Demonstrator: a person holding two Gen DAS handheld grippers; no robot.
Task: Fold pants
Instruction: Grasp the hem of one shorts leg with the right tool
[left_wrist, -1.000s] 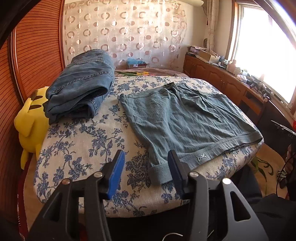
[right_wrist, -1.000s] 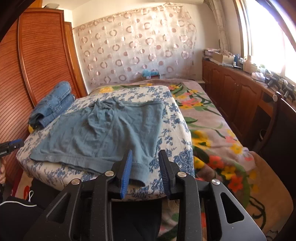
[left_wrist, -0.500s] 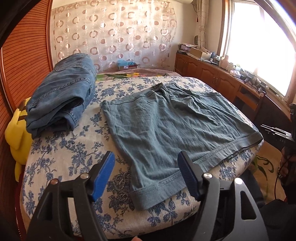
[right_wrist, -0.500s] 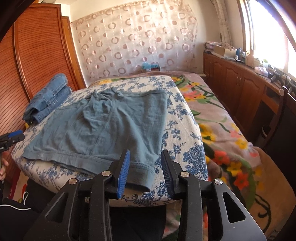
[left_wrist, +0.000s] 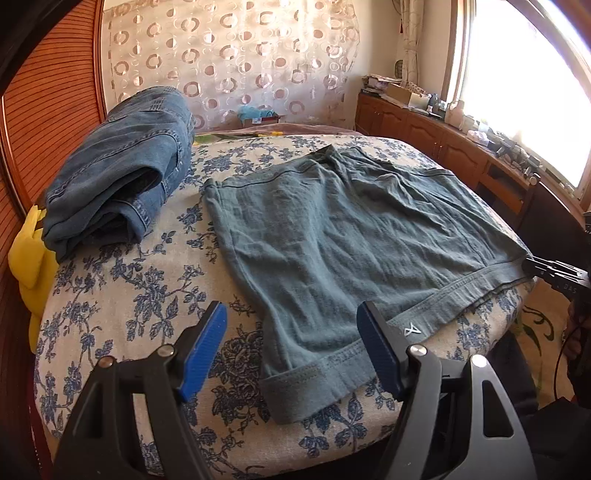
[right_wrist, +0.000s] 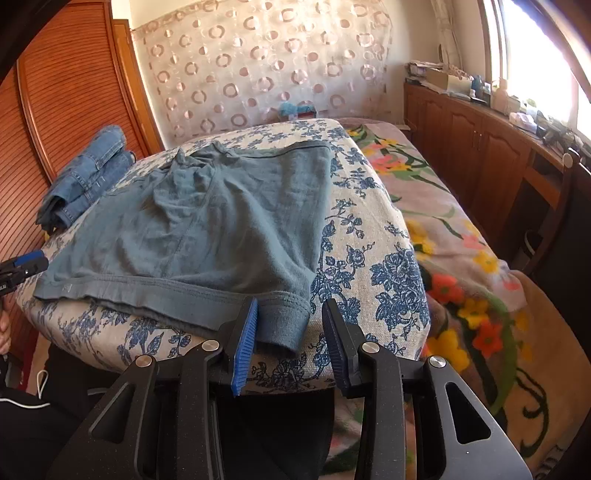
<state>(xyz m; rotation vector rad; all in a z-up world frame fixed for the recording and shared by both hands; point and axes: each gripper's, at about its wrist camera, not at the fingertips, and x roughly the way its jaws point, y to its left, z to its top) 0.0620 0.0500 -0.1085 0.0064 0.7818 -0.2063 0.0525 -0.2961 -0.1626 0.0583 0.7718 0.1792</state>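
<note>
Nearest the left wrist camera, the left gripper (left_wrist: 291, 332) is spread wide with nothing between its blue pads (left_wrist: 201, 354), hovering just before the near edge of the floral-covered surface (left_wrist: 122, 295). One cuffed corner of the grey-blue pants (left_wrist: 332, 240) lies in the gap between the fingers, just beyond the tips; whether the pads touch the cloth cannot be told.

The right gripper (right_wrist: 290, 321) is likewise released, its jaws apart but narrower than the left's. The other cuffed corner of the pants (right_wrist: 207, 229) droops over the surface (right_wrist: 388, 258) edge and sits between its two fingers, just beside the left-hand pad (right_wrist: 243, 343). In the left wrist view, the right gripper's tip (left_wrist: 554, 275) shows at the far right, right at the edge of the hem band.

The pants lie spread flat across the middle of the surface, hem band toward the camera, with mild wrinkles near the far edge. Beyond and to the left, well apart from them, rests a folded pile of blue jeans (left_wrist: 114, 173). A yellow plush toy (left_wrist: 31, 251) is wedged beside the surface under the jeans. Farther back hangs a curtain with ring patterns (left_wrist: 236, 55), and wooden cabinets (left_wrist: 443, 140) run under the bright window (left_wrist: 528, 74).
</note>
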